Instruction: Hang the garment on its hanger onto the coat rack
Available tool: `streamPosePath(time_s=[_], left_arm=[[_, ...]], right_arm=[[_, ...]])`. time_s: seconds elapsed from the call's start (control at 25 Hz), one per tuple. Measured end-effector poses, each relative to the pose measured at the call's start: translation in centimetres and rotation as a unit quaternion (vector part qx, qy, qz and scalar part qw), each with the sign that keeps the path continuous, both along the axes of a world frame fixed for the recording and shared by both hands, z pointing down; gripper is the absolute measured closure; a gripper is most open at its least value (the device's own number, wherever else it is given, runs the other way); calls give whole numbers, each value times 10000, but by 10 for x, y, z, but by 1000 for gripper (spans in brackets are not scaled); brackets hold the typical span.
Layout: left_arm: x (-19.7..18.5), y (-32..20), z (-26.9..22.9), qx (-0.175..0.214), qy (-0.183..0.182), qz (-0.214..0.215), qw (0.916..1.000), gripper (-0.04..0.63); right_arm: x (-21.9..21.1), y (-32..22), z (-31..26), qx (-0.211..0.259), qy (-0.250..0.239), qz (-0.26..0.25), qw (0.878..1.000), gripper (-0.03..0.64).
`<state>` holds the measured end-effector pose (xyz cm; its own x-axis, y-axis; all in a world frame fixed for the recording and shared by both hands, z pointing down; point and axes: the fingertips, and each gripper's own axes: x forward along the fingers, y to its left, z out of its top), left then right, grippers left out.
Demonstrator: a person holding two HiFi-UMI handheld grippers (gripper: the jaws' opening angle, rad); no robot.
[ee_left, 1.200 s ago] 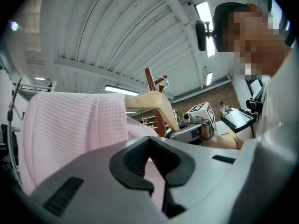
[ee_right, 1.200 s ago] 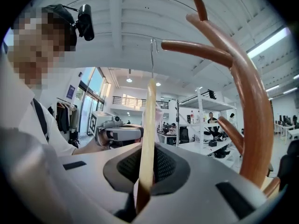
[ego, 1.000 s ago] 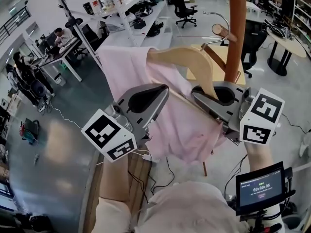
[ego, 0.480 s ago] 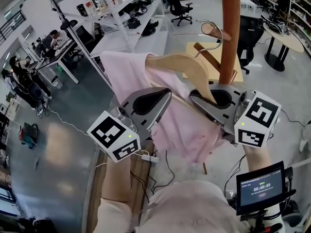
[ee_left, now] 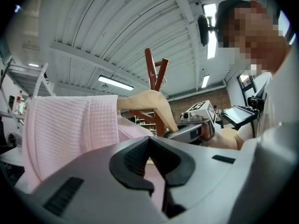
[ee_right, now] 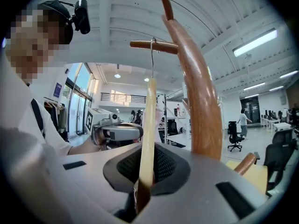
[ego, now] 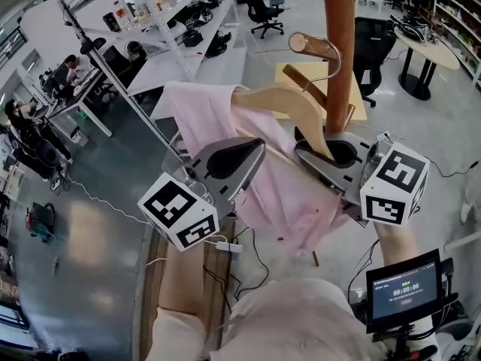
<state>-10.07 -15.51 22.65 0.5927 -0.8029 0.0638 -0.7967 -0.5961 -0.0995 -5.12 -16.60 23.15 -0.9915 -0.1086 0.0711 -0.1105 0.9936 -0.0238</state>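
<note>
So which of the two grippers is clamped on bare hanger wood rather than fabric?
The right gripper: its jaws are shut on the wooden hanger's uncovered arm. The left gripper pinches the pink garment draped over the other side.

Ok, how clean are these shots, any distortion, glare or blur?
Right gripper view: fisheye bows the coat rack pole into a curve, hanger sharp. Left gripper view: dark vignetted corners, pink garment crisp. Head view: soft glare on the floor.
</note>
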Motion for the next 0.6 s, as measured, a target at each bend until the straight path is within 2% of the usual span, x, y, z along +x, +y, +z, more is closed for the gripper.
streamPosePath(time_s=[0.24,0.6], left_arm=[[12,19,2,-32,56,242,9997,591],[21,0,11,-148,232,545,9981,591]], right_arm=[[11,16,6,-119,126,295,9994,595],[20,-2,12,-221,348,544,9977,595]])
